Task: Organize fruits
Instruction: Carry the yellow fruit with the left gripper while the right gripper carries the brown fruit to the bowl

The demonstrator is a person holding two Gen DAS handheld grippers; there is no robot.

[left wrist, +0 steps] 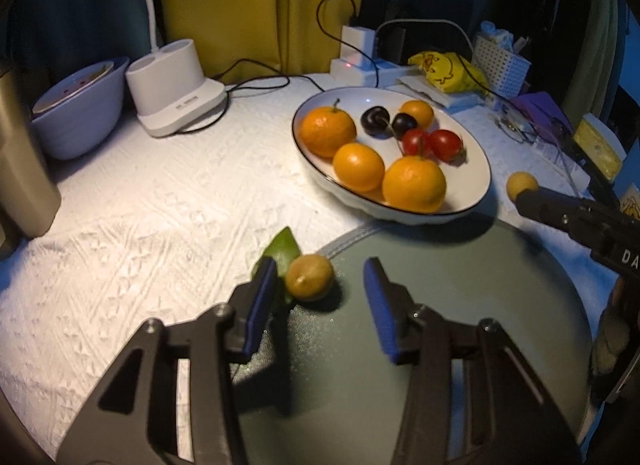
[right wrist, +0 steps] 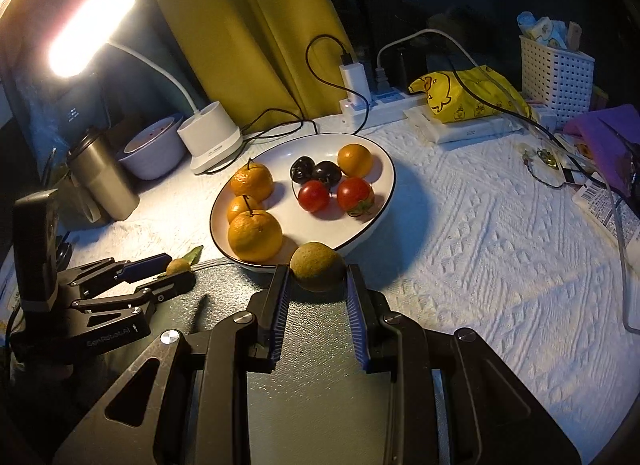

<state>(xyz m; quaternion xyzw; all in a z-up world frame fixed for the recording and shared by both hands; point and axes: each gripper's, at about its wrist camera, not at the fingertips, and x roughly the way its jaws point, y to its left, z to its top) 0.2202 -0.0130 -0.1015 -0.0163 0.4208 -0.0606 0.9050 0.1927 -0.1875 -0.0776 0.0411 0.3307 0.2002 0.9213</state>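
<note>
Between the parted blue pads of the left gripper (left wrist: 320,297), a small yellow fruit (left wrist: 309,277) with a green leaf (left wrist: 282,251) sits loose at the grey mat's (left wrist: 460,285) edge, nearer the left pad. Off to the right, the right gripper (right wrist: 318,289) clamps a brownish round fruit (right wrist: 317,271) just beside the white plate's (right wrist: 384,169) rim. Oranges (right wrist: 255,235), cherries (right wrist: 316,172) and tomatoes (right wrist: 334,195) fill the plate; open tablecloth (right wrist: 500,245) lies right.

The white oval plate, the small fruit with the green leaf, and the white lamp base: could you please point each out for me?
White oval plate (left wrist: 476,153): left wrist view, bare inner surface near the right rim.
Small fruit with leaf (left wrist: 309,277): left wrist view, middle of its skin.
Lamp base (right wrist: 216,139): right wrist view, front wall.
</note>
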